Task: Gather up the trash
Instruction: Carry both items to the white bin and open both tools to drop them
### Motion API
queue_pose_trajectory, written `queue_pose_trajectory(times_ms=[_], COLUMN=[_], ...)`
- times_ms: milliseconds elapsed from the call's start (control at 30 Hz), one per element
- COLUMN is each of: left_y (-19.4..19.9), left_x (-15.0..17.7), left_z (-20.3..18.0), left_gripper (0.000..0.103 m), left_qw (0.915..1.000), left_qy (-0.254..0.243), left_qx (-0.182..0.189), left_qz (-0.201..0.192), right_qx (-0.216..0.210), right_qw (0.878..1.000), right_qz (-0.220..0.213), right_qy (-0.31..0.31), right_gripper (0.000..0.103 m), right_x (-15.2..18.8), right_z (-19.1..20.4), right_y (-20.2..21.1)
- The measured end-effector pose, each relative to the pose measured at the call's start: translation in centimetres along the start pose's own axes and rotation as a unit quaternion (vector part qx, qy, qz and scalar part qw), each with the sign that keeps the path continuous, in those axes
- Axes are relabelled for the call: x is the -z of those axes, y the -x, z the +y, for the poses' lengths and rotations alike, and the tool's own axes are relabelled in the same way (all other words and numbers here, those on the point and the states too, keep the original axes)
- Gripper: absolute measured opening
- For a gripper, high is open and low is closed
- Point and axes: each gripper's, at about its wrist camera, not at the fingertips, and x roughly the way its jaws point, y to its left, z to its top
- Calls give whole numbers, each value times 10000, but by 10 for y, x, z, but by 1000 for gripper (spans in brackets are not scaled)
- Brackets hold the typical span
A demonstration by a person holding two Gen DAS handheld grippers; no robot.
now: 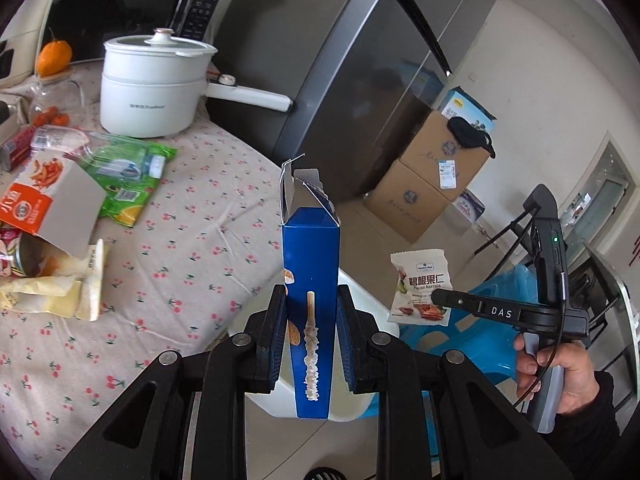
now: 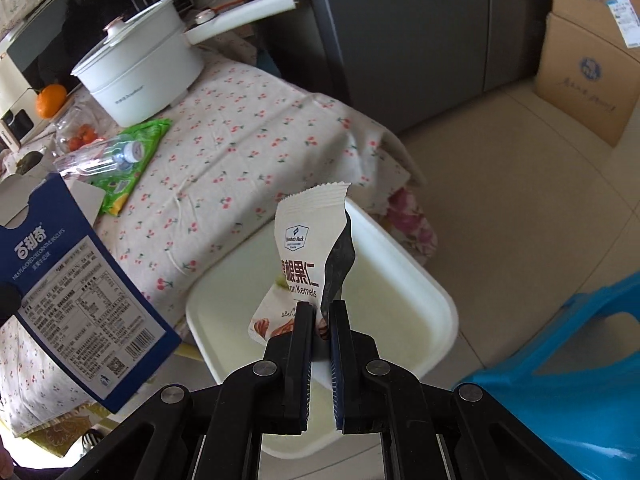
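While the left tool [image 1: 312, 320] clamps a tall blue cardboard biscuit box [image 1: 310, 280] upright between its pads, the right tool [image 2: 320, 320] pinches a white pecan-kernel snack packet [image 2: 304, 264] by its lower edge, directly above a white plastic bin [image 2: 420, 280] beside the cherry-print bench [image 2: 240, 140].

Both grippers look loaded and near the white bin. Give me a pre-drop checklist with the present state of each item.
1. Left gripper clamped on blue biscuit box: ok.
2. Right gripper pinching pecan kernels packet: ok.
3. Packet above the white bin: ok.
4. Box over the bin opening: cannot tell.
5. Bin has room: ok, interior looks bare.
6. Table free of trash: not ok; green packet and orange box remain.
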Motion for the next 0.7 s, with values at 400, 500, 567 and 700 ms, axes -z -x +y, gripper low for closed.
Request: queue_pose_trajectory(times_ms=[400, 500, 567, 700], left_y=[-123, -141, -137, -115], left_x=[31, 36, 37, 26], left_z=[5, 12, 15, 22], left_gripper=[25, 35, 61, 78], left_qw=[9940, 9894, 9883, 9887], left_qy=[331, 282, 259, 129], left_qx=[138, -262, -504, -739], left_qz=[1031, 1401, 1416, 1300], right_qx=[259, 332, 348, 318], right_qw=[9992, 9989, 9986, 9980], right_qz=[183, 268, 355, 535], right_qy=[-251, -215, -195, -120], right_gripper=[7, 8, 8, 9], right_x=[3, 3, 4, 6], right_z=[-32, -31, -30, -25], right_y=[-7, -13, -17, -29])
